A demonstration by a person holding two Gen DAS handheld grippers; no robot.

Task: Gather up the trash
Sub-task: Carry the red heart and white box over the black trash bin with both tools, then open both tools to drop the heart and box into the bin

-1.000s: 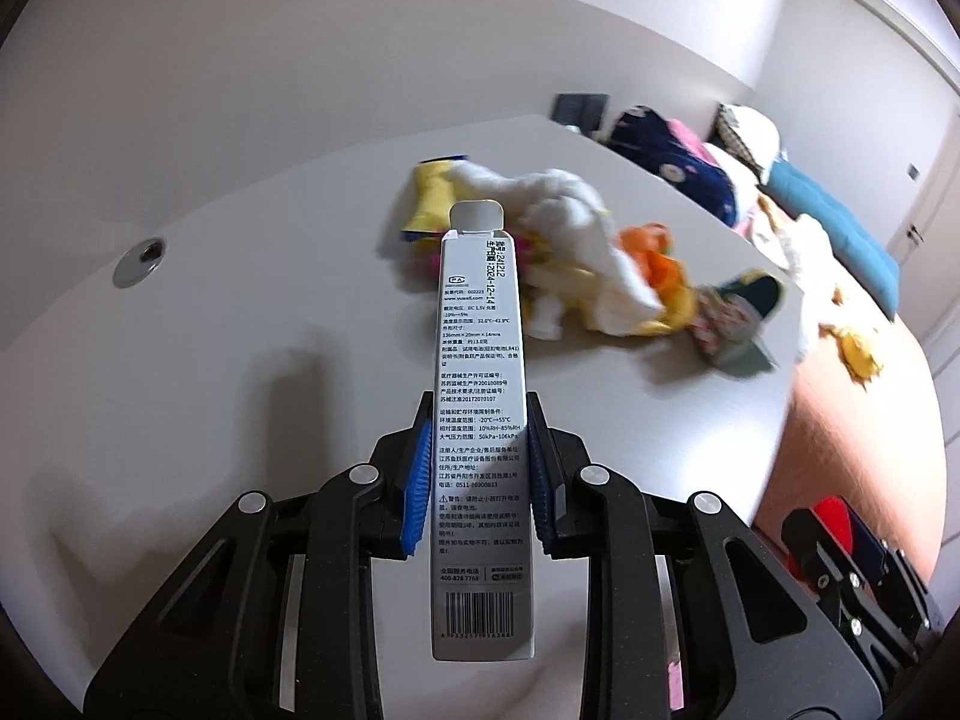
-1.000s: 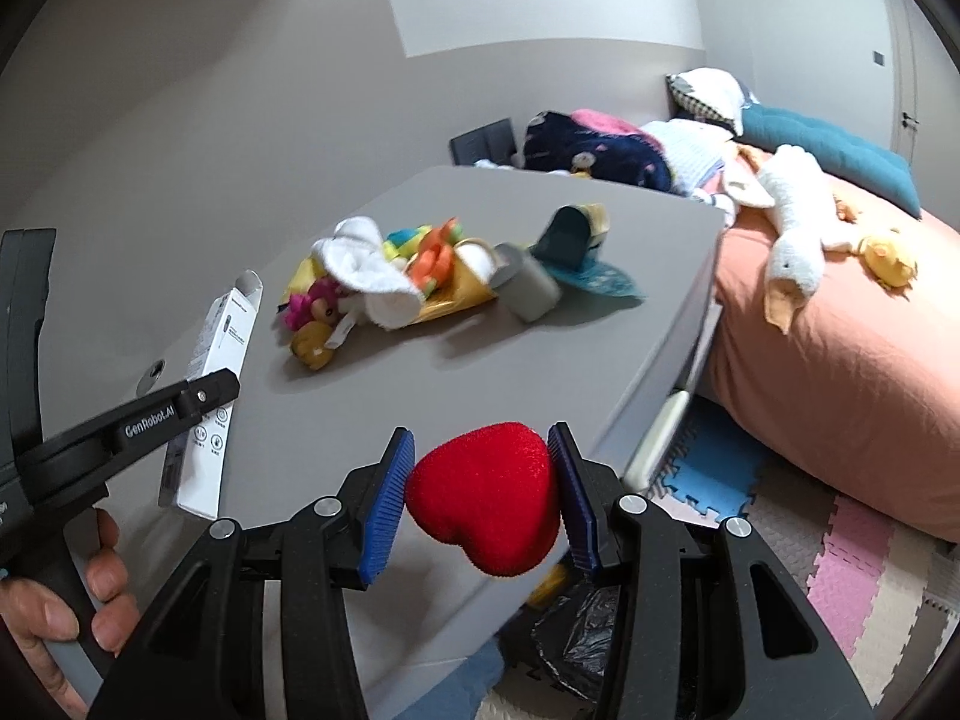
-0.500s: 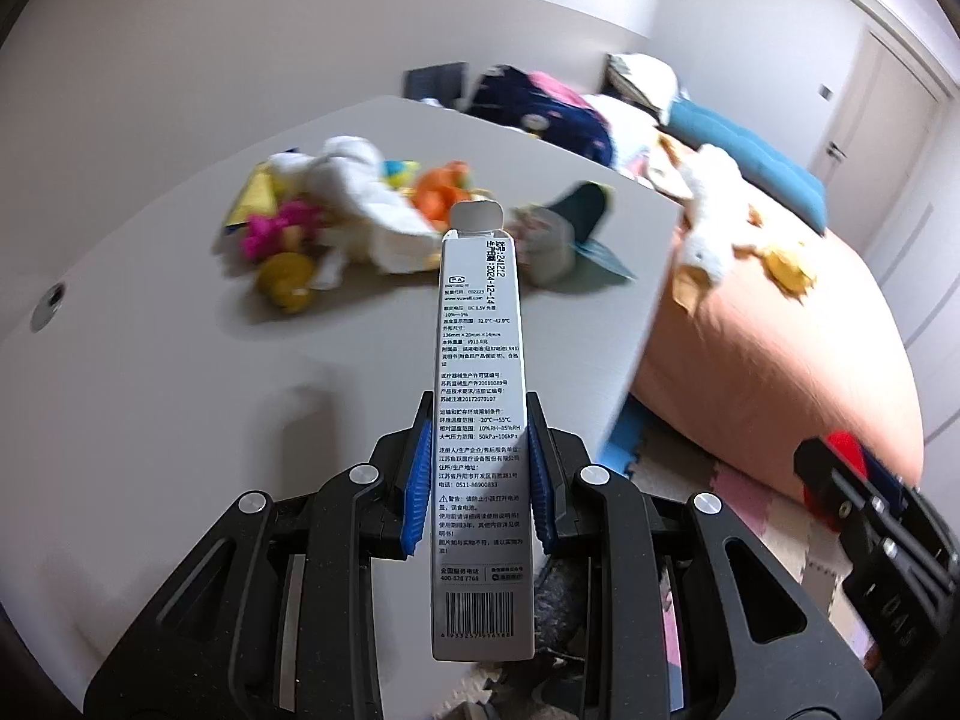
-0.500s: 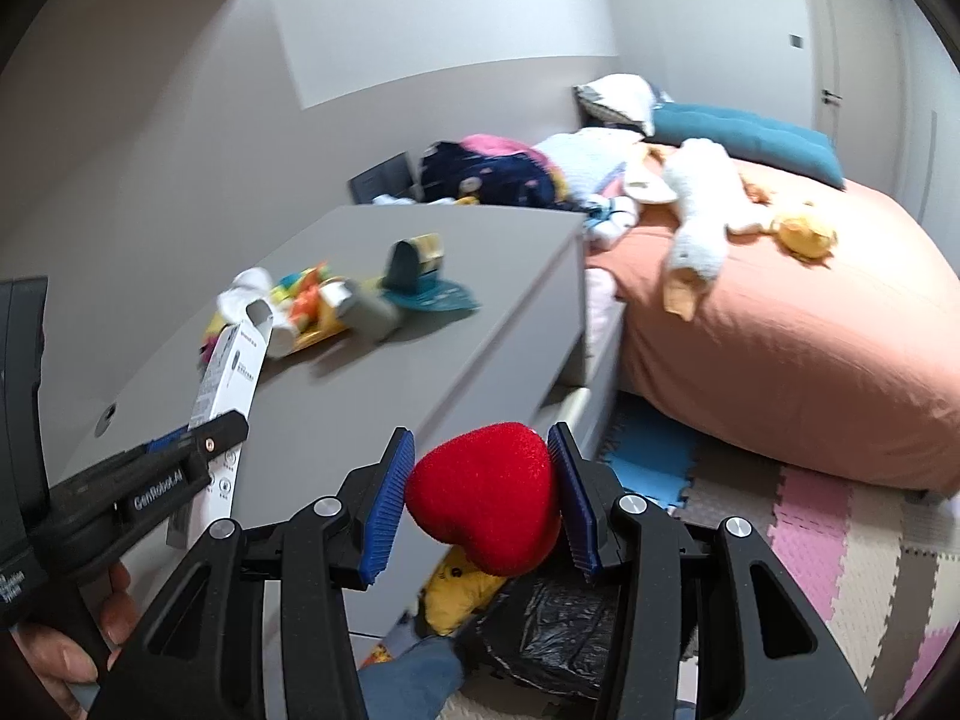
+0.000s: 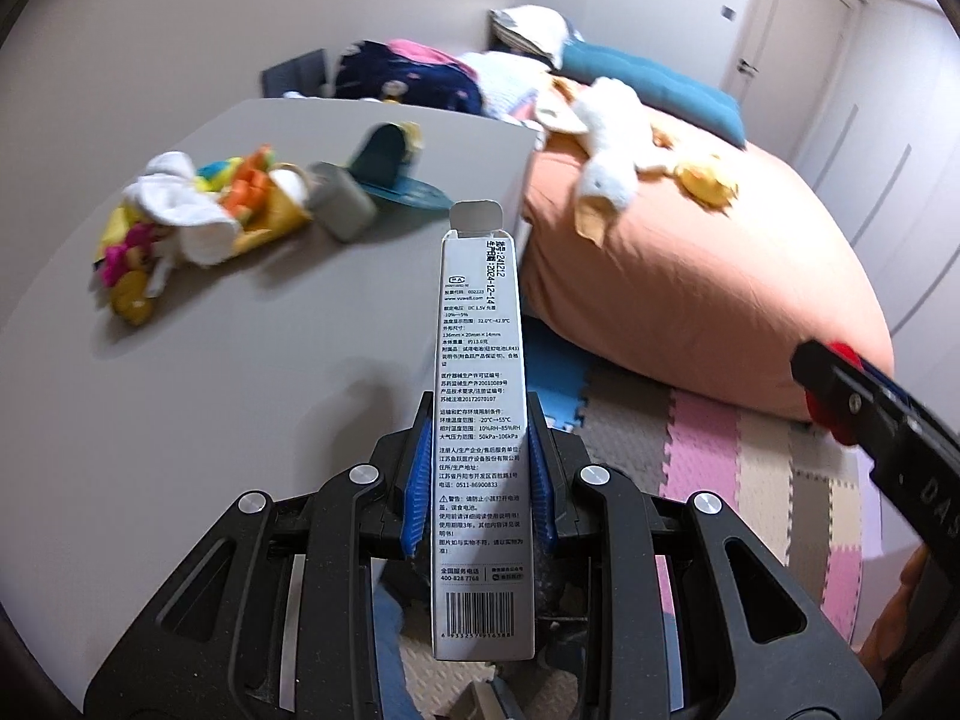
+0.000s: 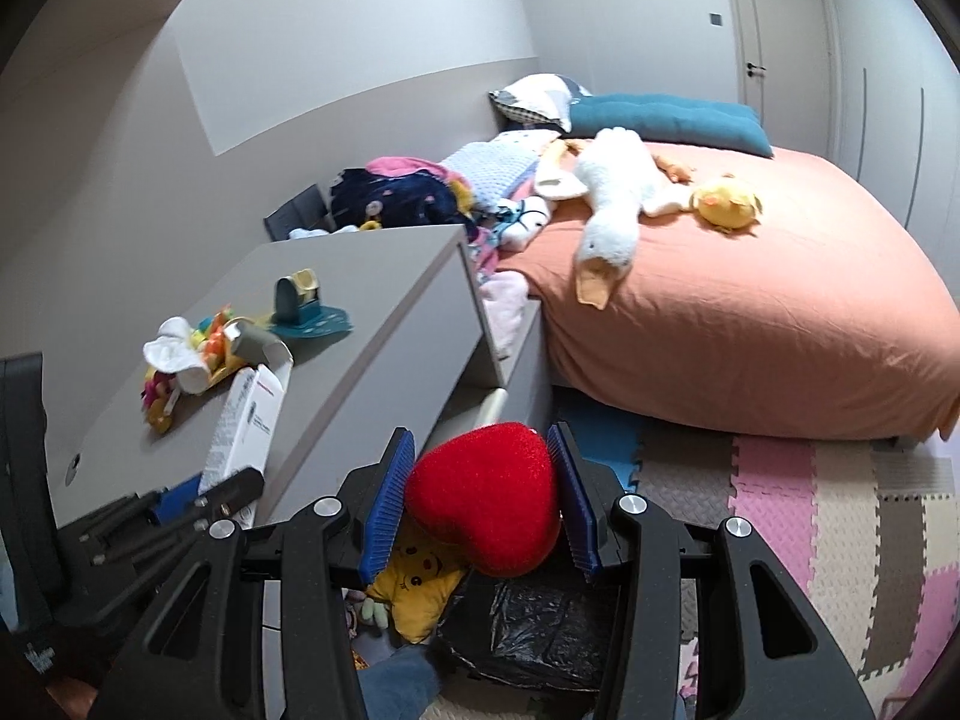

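While clamped on a slim white box [image 5: 483, 420], left tool [image 5: 478, 480] holds it upright btwn blue pads, past tabletop [image 5: 210, 390] edge. Right tool [image 6: 480, 498] grips red heart sponge [image 6: 487, 498] above black bag [image 6: 534, 630] on floor.

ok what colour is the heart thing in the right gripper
Bright red. The heart-shaped sponge shows best in the right wrist view, clamped in the right gripper.

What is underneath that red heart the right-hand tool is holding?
Below the red heart, held by the right tool, lie a yellow plush toy and a crumpled black plastic bag on the floor. The heart and tool cover part of both; the bag's contents are hidden.
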